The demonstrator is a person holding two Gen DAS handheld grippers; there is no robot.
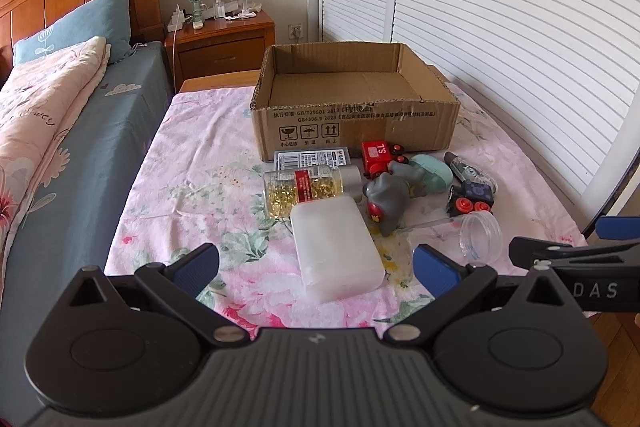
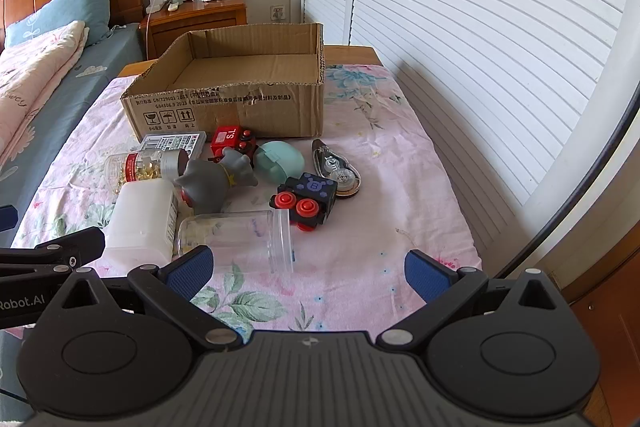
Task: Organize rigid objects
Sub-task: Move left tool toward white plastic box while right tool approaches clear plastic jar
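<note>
Here, your left gripper [image 1: 316,267] is spread wide and grips nothing, its blue pads either side of the near end of the white plastic container [image 1: 336,245]. Your right gripper [image 2: 308,269] is likewise wide apart and empty, hanging just short of the clear jar [image 2: 240,231] that lies on its side.

Take the cardboard box [image 1: 352,131] as your landmark: it sits open-topped with bare inside walls, and everything to sort lies in a tight heap against its near wall. Touching that wall are a flat barcoded case [image 1: 312,159] and a red toy block marked "TS" [image 1: 378,151]. Nearer you lie a capsule bottle with a red label [image 1: 308,189], a grey toy figure [image 1: 386,199] leaning across the heap, a mint-green case [image 1: 430,171] and a black toy block with red wheels [image 2: 308,199] bearing a "B". A tape dispenser reading "12m" [image 2: 336,167] lies off the box's right corner.

The white container and the capsule bottle touch. Right of the heap the floral cloth [image 2: 400,195] lies open up to the table edge by the louvered doors [image 2: 500,39]. Left of the box there is bare cloth, then the bed [image 1: 80,131]. The box front shows "GB4806.9 2023" and handling symbols.
</note>
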